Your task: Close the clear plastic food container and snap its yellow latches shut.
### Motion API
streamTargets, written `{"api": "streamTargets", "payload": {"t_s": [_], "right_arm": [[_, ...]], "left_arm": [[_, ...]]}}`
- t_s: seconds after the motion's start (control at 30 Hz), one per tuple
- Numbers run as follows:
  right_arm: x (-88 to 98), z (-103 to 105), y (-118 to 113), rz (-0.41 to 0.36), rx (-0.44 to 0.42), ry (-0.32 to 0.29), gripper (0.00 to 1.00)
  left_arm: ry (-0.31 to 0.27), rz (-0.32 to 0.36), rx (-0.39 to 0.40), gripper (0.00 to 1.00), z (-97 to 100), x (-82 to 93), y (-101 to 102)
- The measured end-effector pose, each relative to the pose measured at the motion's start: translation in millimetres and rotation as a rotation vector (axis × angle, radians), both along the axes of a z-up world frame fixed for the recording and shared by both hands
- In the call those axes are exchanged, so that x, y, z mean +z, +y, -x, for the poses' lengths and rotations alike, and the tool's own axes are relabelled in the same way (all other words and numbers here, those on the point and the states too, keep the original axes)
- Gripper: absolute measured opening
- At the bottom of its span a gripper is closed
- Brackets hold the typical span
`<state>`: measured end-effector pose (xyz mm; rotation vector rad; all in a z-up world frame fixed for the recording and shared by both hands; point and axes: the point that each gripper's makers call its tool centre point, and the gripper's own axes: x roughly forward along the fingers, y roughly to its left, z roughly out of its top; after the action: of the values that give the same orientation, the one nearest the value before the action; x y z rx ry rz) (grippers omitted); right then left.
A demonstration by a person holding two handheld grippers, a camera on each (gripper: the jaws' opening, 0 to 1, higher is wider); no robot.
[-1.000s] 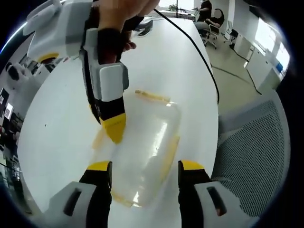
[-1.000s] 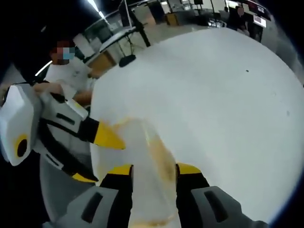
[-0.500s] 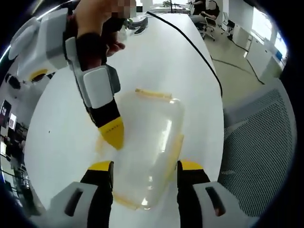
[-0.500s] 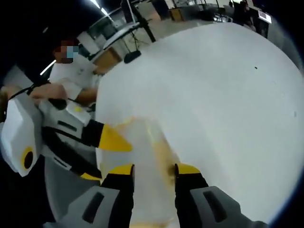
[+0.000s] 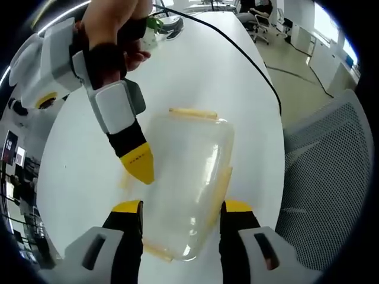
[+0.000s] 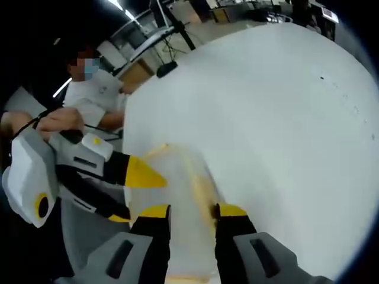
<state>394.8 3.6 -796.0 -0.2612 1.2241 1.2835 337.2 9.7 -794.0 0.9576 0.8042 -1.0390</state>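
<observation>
1. Left tongs (image 5: 180, 210) spread wide, yellow tips straddling the near end of the clear container (image 5: 186, 177), one either side, probably bracing it against sliding; whether touching its walls, cannot tell.
2. Right tongs (image 6: 186, 210) also parted, tips flanking the container's end from the opposite side, a yellow latch (image 6: 198, 186) just ahead of them.
3. In the left gripper view, right tongs reaching in from upper left, yellow tip (image 5: 138, 165) angled down at the lid's long edge, likely to press that side down; gripping nothing visible.
4. Container lying flat on the white table (image 5: 195, 71), near its edge. Lid seated on top, rounded corners, glossy see-through plastic catching glare.
5. Yellow latches (image 5: 192, 112) as slim pale bars along the rim; snapped or loose, too blurred to say.
6. Table smooth and matte; black cable (image 5: 237, 50) trailing across; mesh chair back (image 5: 328, 171) beside it.
</observation>
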Motion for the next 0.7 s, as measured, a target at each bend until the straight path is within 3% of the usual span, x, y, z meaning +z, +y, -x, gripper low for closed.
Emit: {"api": "streamTargets", "payload": {"t_s": [0.07,0.13,0.3,0.7], "right_arm": [[-0.2,0.4,0.5,0.014,0.004,0.008,0.26],[-3.0,9.1,-4.2,0.052,0.017,0.073,0.25],[-8.6,1.5,-0.9,0.049,0.038,0.072,0.25],[-2.5,0.1,-0.3,0.038,0.036,0.043,0.27]], "left_arm": [[0.003,0.001,-0.005,0.50,-2.5,1.0,0.9],[0.010,0.001,-0.021,0.50,-1.5,0.6,1.6],[0.002,-0.006,-0.030,0.50,-2.1,1.3,1.5],[-0.015,-0.013,-0.021,0.52,-2.9,0.3,0.4]]}}
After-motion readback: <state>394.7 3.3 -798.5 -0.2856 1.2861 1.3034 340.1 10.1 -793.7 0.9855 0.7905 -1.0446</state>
